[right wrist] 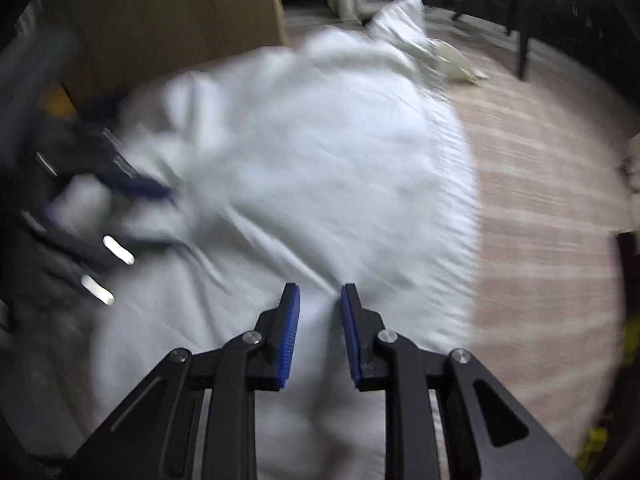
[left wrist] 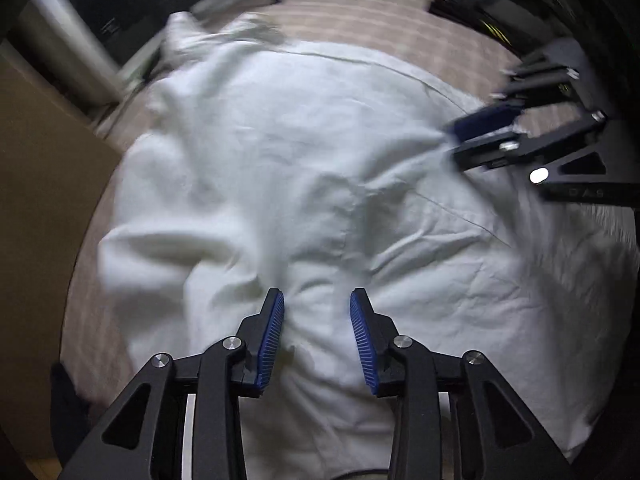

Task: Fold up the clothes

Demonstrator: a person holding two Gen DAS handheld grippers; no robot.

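A white garment (left wrist: 280,168) lies crumpled on a pinkish striped surface (left wrist: 360,16); it also fills the right wrist view (right wrist: 320,152). My left gripper (left wrist: 317,300) is shut on a bunched fold of the white cloth between its blue pads. My right gripper (right wrist: 319,296) is shut on a ridge of the same cloth near its right edge. The right gripper shows blurred in the left wrist view (left wrist: 452,136), pinching the cloth. The left gripper shows blurred in the right wrist view (right wrist: 160,200).
A brown cardboard panel (left wrist: 36,200) stands at the left, also seen in the right wrist view (right wrist: 160,12). A grey post (left wrist: 64,40) stands at the back left. A small pale cloth (right wrist: 456,60) and a dark chair leg (right wrist: 522,44) are at the back.
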